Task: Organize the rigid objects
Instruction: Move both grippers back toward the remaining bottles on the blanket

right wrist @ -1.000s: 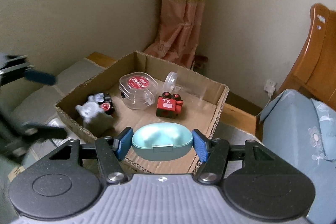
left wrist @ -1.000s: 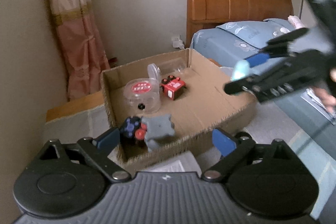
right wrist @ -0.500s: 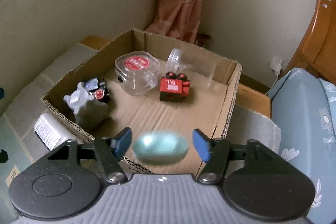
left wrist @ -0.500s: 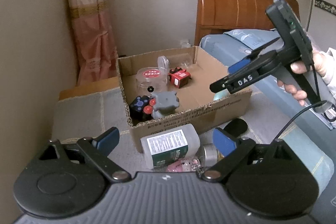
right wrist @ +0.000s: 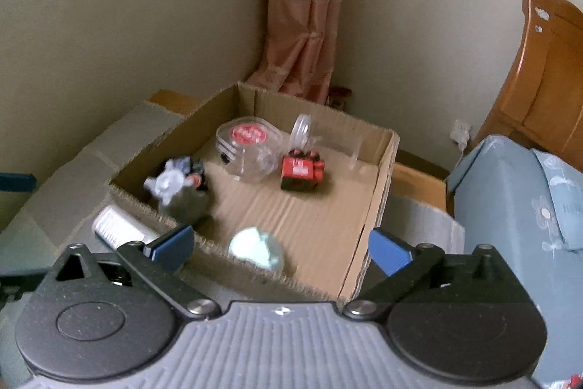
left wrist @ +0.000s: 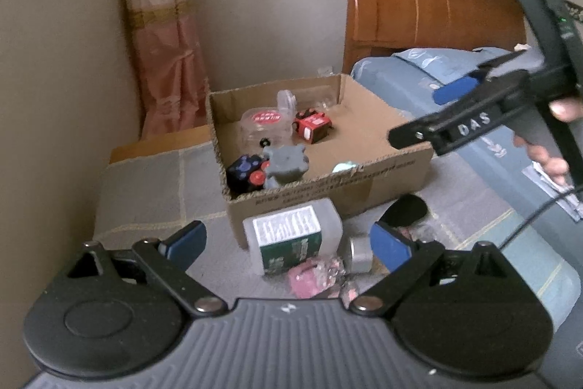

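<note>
A cardboard box [right wrist: 379, 177] stands on the bed; it also shows in the left wrist view [left wrist: 393, 166]. A mint oval case [right wrist: 257, 248] lies inside near the front wall, its top showing in the left wrist view [left wrist: 344, 166]. The box also holds a clear round container with a red label [right wrist: 249, 143], a red toy [right wrist: 302, 170], a grey knob-shaped piece [right wrist: 175, 188] and a dark cube [left wrist: 244, 172]. My right gripper [right wrist: 280, 248] is open and empty above the box's front. My left gripper [left wrist: 288, 241] is open over a white bottle [left wrist: 291, 239] outside the box.
In front of the box lie a pink wrapped item [left wrist: 313, 276], a small silver cylinder [left wrist: 359, 250] and a black oval object [left wrist: 404, 210]. A wooden headboard [left wrist: 430, 10], blue bedding [right wrist: 517, 206] and a pink curtain [right wrist: 306, 17] surround the box.
My right gripper opened and let go of the mint case, which dropped into the box. My left gripper pulled back from the box, bringing the white bottle into view.
</note>
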Action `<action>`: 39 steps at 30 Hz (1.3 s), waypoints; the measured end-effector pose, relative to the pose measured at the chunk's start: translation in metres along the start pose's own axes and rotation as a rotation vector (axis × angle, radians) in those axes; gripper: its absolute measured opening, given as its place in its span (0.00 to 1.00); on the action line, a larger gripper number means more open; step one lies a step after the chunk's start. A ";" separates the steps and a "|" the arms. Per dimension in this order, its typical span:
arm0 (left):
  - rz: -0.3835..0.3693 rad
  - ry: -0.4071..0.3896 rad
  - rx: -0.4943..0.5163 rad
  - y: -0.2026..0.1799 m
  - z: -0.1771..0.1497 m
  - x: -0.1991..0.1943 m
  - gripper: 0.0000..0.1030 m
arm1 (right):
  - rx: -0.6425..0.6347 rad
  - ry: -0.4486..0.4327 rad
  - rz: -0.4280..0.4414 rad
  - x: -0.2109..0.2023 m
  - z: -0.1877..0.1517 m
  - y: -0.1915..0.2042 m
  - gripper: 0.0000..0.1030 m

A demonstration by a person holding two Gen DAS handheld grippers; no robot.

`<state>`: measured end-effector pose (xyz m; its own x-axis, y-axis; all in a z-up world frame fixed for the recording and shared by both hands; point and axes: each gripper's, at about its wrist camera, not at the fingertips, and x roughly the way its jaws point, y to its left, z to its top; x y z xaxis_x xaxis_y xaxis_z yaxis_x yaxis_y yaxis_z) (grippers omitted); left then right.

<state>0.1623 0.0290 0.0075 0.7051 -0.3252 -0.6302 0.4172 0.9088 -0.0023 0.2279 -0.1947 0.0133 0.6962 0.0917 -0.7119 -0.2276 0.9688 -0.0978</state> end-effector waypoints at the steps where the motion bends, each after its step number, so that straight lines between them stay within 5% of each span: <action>1: 0.002 0.003 -0.005 0.000 -0.002 0.000 0.94 | 0.007 0.004 0.001 0.000 -0.005 0.001 1.00; 19: 0.083 0.077 -0.045 0.005 -0.033 0.011 0.94 | 0.207 0.077 -0.119 0.038 -0.070 0.013 1.00; 35: 0.083 0.081 -0.054 0.012 -0.042 0.008 0.94 | 0.217 0.145 -0.019 0.006 -0.101 0.036 1.00; 39: 0.090 0.072 -0.063 0.017 -0.044 0.005 0.94 | 0.238 0.098 -0.033 -0.006 -0.101 0.042 1.00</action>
<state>0.1477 0.0548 -0.0297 0.6941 -0.2238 -0.6842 0.3152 0.9490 0.0093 0.1457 -0.1780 -0.0569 0.6286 0.0476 -0.7763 -0.0314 0.9989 0.0358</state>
